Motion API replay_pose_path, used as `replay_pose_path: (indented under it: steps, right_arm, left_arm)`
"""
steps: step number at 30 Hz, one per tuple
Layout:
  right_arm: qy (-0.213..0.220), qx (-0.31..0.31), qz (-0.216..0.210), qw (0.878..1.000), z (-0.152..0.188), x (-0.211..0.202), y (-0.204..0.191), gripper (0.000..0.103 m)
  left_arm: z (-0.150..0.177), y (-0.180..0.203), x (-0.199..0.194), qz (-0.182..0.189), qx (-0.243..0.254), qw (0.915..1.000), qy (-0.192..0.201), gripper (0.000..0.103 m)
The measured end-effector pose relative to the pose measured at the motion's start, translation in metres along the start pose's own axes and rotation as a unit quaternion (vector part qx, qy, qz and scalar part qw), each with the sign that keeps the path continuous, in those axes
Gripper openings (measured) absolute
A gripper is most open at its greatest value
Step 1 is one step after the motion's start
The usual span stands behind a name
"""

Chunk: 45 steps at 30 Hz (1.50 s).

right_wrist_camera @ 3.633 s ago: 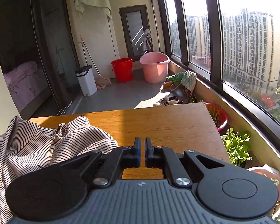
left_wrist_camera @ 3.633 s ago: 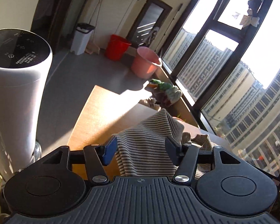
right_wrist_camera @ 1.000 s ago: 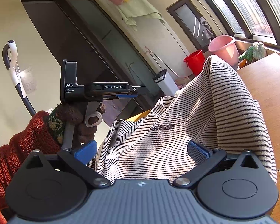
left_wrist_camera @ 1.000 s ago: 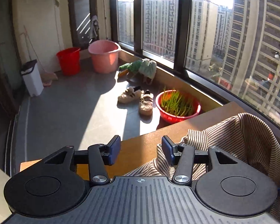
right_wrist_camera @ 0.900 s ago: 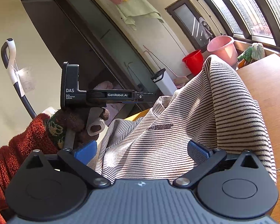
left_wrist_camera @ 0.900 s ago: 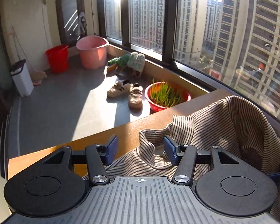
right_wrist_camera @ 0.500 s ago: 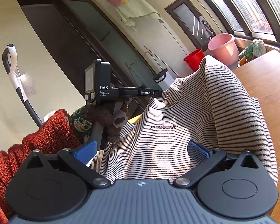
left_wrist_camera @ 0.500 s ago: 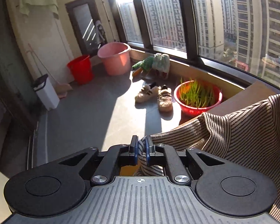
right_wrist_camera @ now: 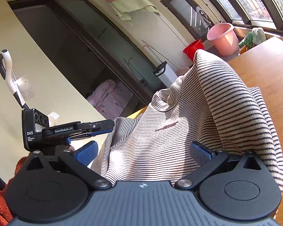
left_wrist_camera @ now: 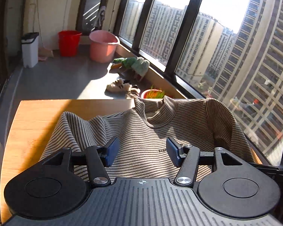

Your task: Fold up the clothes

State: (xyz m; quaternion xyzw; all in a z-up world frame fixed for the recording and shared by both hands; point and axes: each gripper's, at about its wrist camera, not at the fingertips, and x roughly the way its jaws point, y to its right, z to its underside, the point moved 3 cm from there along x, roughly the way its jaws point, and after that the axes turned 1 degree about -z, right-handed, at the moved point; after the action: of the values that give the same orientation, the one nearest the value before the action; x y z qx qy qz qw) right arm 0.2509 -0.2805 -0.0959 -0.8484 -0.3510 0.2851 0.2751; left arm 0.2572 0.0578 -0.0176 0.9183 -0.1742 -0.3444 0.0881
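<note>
Sunlit balcony table (left_wrist_camera: 34, 116): striped top (left_wrist_camera: 141, 131) is spread collar-away ahead of L gripper (left_wrist_camera: 141, 151) and R gripper (right_wrist_camera: 143, 153), both held agape, nothing gripped.

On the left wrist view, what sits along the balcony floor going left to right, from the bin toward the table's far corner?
White bin → red bucket → pink bucket → green plush toy → red basin of grass.

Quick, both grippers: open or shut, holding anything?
Left gripper: open, holding nothing, over the striped shirt.
Right gripper: open, shirt between its fingers, not pinched.
</note>
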Motion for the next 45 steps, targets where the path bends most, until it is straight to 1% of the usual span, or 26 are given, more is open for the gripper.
replay_pose_path:
  steps: [2,5,6,8,10,12,13,16,18,20,24,26,27,28,30,31,32,33,35,36,38,39,41,42,43,45]
  right_arm:
    - [-0.012,-0.006,0.015,1.0,0.001,0.005,-0.003,0.103]
    - [-0.03,-0.016,0.036,0.999,0.002,0.012,-0.006,0.103]
    - [-0.036,-0.019,0.044,0.998,0.003,0.014,-0.008,0.103]
    - [-0.048,-0.025,0.058,0.997,0.004,0.019,-0.01,0.103]
    - [-0.064,-0.069,0.113,0.989,0.008,0.028,-0.03,0.103]
    - [-0.086,-0.101,0.139,0.981,0.016,0.037,-0.049,0.103]
    - [-0.113,-0.107,0.151,0.976,0.023,0.045,-0.055,0.103]
    - [-0.12,-0.159,0.187,0.962,0.039,0.046,-0.066,0.103]
    - [-0.118,-0.159,0.19,0.962,0.044,0.038,-0.067,0.103]
    - [-0.113,-0.134,0.186,0.967,0.044,0.032,-0.065,0.103]
    - [-0.146,-0.123,0.168,0.967,0.04,0.026,-0.068,0.103]
    - [-0.136,-0.121,0.163,0.97,0.033,0.007,-0.073,0.102]
    - [-0.126,-0.133,0.166,0.969,0.031,-0.005,-0.078,0.1]
    - [-0.109,-0.174,0.188,0.96,0.031,-0.019,-0.085,0.096]
    - [-0.084,-0.265,0.248,0.928,0.037,-0.043,-0.098,0.087]
    - [-0.077,-0.306,0.276,0.908,0.04,-0.053,-0.105,0.071]
    - [-0.087,-0.319,0.282,0.9,0.044,-0.061,-0.108,0.061]
    - [-0.107,-0.323,0.279,0.898,0.048,-0.067,-0.11,0.051]
    - [-0.138,-0.335,0.263,0.894,0.06,-0.074,-0.116,0.051]
    - [-0.15,-0.353,0.255,0.888,0.07,-0.075,-0.12,0.053]
    - [-0.156,-0.372,0.252,0.88,0.082,-0.071,-0.123,0.063]
    - [-0.153,-0.375,0.253,0.879,0.085,-0.067,-0.122,0.067]
    - [-0.157,-0.362,0.25,0.884,0.091,-0.053,-0.114,0.066]
    - [-0.166,-0.357,0.248,0.885,0.094,-0.046,-0.111,0.064]
    - [-0.176,-0.36,0.246,0.883,0.097,-0.04,-0.108,0.049]
    - [-0.184,-0.368,0.251,0.876,0.09,-0.032,-0.106,0.032]
  left_arm:
    - [0.022,-0.002,-0.022,0.011,-0.008,0.9999,0.009,0.075]
    - [0.054,-0.003,-0.045,-0.012,0.02,0.9997,0.012,0.087]
    - [0.063,-0.001,-0.05,-0.015,0.034,0.9993,0.011,0.089]
    - [0.07,0.003,-0.054,0.009,0.037,0.9991,0.017,0.089]
    - [0.073,0.009,-0.056,0.044,0.03,0.9982,0.028,0.093]
    - [0.073,0.016,-0.049,0.072,0.026,0.9966,0.029,0.096]
    - [0.075,0.018,-0.044,0.075,0.026,0.9965,0.024,0.096]
    - [0.085,0.017,-0.023,0.053,0.02,0.9983,-0.009,0.097]
    - [0.096,0.011,-0.022,0.048,0.017,0.9987,-0.008,0.098]
    - [0.101,0.008,-0.024,0.049,0.014,0.9987,-0.002,0.098]
    - [0.104,0.005,-0.028,0.052,0.009,0.9986,0.009,0.098]
    - [0.105,0.006,-0.03,0.049,0.018,0.9985,0.014,0.098]
    - [0.106,0.007,-0.03,0.046,0.024,0.9985,0.017,0.098]
    - [0.107,0.008,-0.031,0.042,0.032,0.9984,0.019,0.098]
    - [0.108,0.014,-0.029,0.031,0.053,0.9979,0.02,0.1]
    - [0.107,0.015,-0.027,0.03,0.055,0.9979,0.018,0.1]
    - [0.106,0.016,-0.026,0.032,0.055,0.9978,0.017,0.102]
    - [0.106,0.015,-0.025,0.035,0.053,0.9979,0.015,0.103]
    - [0.106,0.014,-0.024,0.037,0.049,0.998,0.014,0.103]
    - [0.105,0.015,-0.024,0.035,0.047,0.9982,0.013,0.103]
    - [0.103,0.017,-0.024,0.025,0.043,0.9987,0.011,0.103]
    - [0.101,0.019,-0.026,0.021,0.037,0.9991,0.01,0.103]
    - [0.099,0.022,-0.032,0.026,0.018,0.9995,0.009,0.103]
    - [0.097,0.025,-0.036,0.036,0.011,0.9992,0.014,0.103]
    - [0.096,0.028,-0.041,0.047,0.006,0.9986,0.022,0.103]
    - [0.094,0.035,-0.05,0.066,0.0,0.997,0.039,0.103]
